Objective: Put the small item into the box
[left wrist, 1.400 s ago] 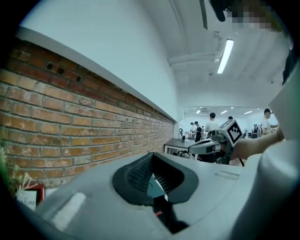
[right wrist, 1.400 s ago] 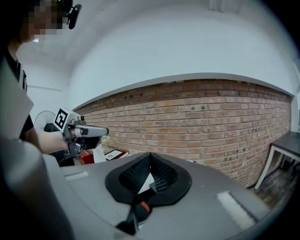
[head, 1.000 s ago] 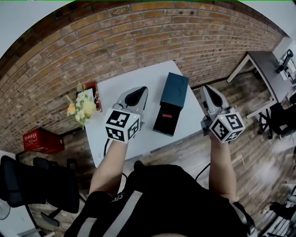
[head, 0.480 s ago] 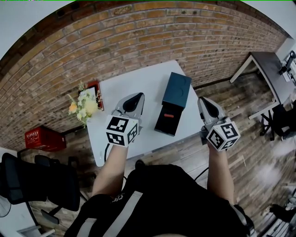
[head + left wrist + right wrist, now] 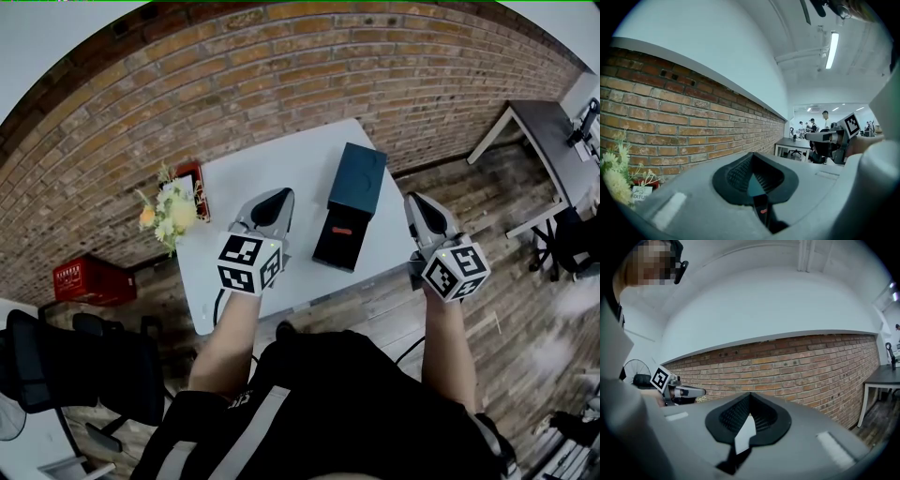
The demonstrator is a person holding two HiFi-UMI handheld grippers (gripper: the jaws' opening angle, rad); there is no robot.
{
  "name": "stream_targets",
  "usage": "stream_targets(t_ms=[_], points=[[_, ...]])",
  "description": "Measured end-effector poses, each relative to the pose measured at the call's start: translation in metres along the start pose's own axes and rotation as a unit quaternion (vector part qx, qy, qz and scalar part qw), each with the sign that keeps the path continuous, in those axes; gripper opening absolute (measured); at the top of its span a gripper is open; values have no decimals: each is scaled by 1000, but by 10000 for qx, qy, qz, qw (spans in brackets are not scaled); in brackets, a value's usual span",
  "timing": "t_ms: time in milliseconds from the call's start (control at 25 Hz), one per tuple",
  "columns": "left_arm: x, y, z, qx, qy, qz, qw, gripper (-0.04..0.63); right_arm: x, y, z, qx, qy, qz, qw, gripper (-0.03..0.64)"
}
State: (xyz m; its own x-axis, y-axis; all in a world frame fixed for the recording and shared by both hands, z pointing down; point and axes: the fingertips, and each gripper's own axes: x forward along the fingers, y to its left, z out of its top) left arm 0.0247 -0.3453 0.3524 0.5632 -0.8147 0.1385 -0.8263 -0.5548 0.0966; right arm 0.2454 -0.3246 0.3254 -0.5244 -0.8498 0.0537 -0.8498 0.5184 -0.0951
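Note:
A dark teal box [image 5: 357, 177] lies on the white table [image 5: 253, 169], with its black tray [image 5: 336, 245] slid out toward me. A small red item [image 5: 341, 230] lies in that tray. My left gripper [image 5: 278, 198] hovers over the table just left of the box, jaws closed and holding nothing. Off the table's right edge my right gripper [image 5: 414, 202] is level with the tray, also shut and empty. In the left gripper view a sliver of the teal box [image 5: 753, 185] and the red item [image 5: 762, 211] show between the pads.
A vase of flowers [image 5: 169, 212] and a small red-framed sign [image 5: 193, 180] stand at the table's left edge. A brick wall runs behind. On the floor are a red crate [image 5: 81, 279] and a black office chair [image 5: 80, 367]; a grey desk [image 5: 539, 129] stands far right.
Both grippers stay almost where they were beside the box. The right one has shifted slightly up and right. The box and red item have not moved.

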Motion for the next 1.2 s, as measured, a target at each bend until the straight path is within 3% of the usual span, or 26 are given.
stream_targets(t_ms=[1200], points=[[-3,-2,-3,-5,80,-128,9999,6,2,12,-6,46,94,120,9999,0]])
